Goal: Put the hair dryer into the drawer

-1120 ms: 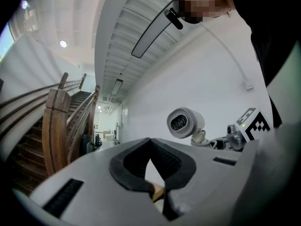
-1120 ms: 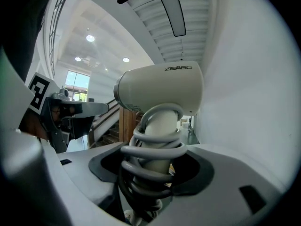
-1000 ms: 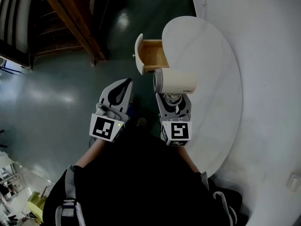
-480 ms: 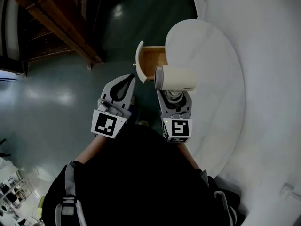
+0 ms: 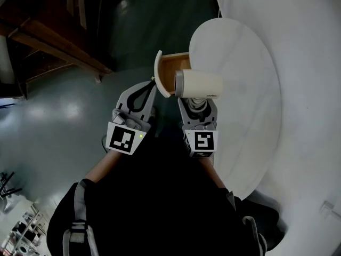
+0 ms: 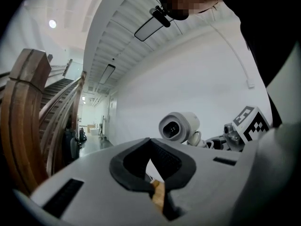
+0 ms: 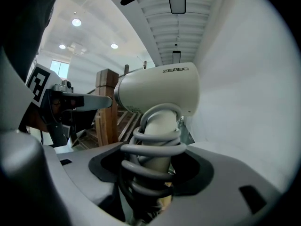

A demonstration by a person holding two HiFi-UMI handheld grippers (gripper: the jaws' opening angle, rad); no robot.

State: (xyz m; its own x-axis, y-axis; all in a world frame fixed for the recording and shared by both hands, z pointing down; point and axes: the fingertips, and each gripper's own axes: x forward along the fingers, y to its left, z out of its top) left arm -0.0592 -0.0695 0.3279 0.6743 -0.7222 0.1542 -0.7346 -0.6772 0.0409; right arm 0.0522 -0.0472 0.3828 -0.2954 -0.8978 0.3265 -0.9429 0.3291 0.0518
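Observation:
A cream hair dryer [image 5: 199, 84] hangs over the open wooden drawer [image 5: 171, 68], its barrel lying across the drawer's near edge. My right gripper [image 5: 197, 103] is shut on the dryer's handle, which has a grey cord coiled round it [image 7: 153, 147]; the barrel [image 7: 157, 91] stands above the jaws. My left gripper [image 5: 145, 92] is shut with nothing in it, its tips close beside the drawer's white front panel [image 5: 159, 74]. In the left gripper view the dryer's nozzle [image 6: 178, 127] shows to the right, beyond the closed jaws [image 6: 153, 171].
The drawer sticks out from under a round white tabletop [image 5: 245, 95]. A dark wooden staircase [image 5: 50, 41] stands at the upper left over a glossy dark floor [image 5: 58, 116]. A white curved wall [image 5: 303, 63] fills the right side.
Both grippers have moved forward toward the drawer. The hair dryer has travelled with the right gripper and now overlaps the drawer opening. The left gripper's tips have come up to the drawer front.

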